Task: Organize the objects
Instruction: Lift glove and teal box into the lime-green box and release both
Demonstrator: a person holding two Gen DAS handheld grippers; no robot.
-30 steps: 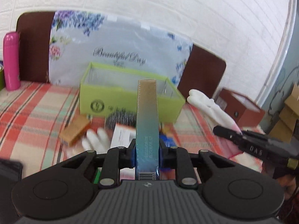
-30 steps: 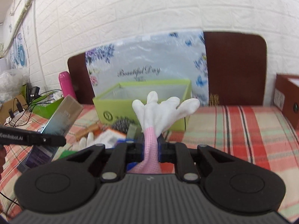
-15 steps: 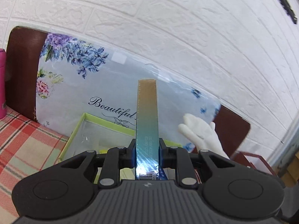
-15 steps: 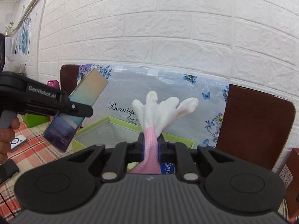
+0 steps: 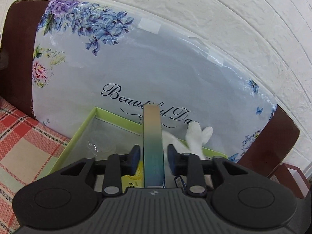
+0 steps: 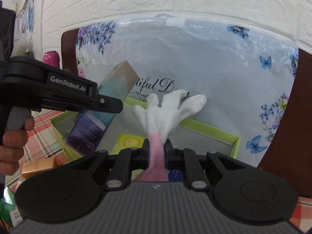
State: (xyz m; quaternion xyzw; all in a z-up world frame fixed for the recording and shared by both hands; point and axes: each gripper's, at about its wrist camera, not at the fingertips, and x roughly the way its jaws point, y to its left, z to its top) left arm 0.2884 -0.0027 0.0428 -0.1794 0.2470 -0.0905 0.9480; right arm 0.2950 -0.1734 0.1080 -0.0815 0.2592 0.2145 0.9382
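My left tongs (image 5: pixel 154 160) were opening, their pads standing clear on both sides of the tall gradient carton (image 5: pixel 153 146) upright at lower centre, over the lime-green box (image 5: pixel 81 128). In the right view that carton (image 6: pixel 101 109) tilted at middle left behind the left tongs' black arm. My right tongs (image 6: pixel 157 153) were easing apart yet still pinched the pink cuff of the white glove (image 6: pixel 169 109), whose fingers fanned out at centre above the green box (image 6: pixel 214 130). A yellow packet (image 6: pixel 128 143) lay inside. Behind stood a floral bag (image 5: pixel 156 62); the plaid tabletop (image 5: pixel 25 142) showed lower left.
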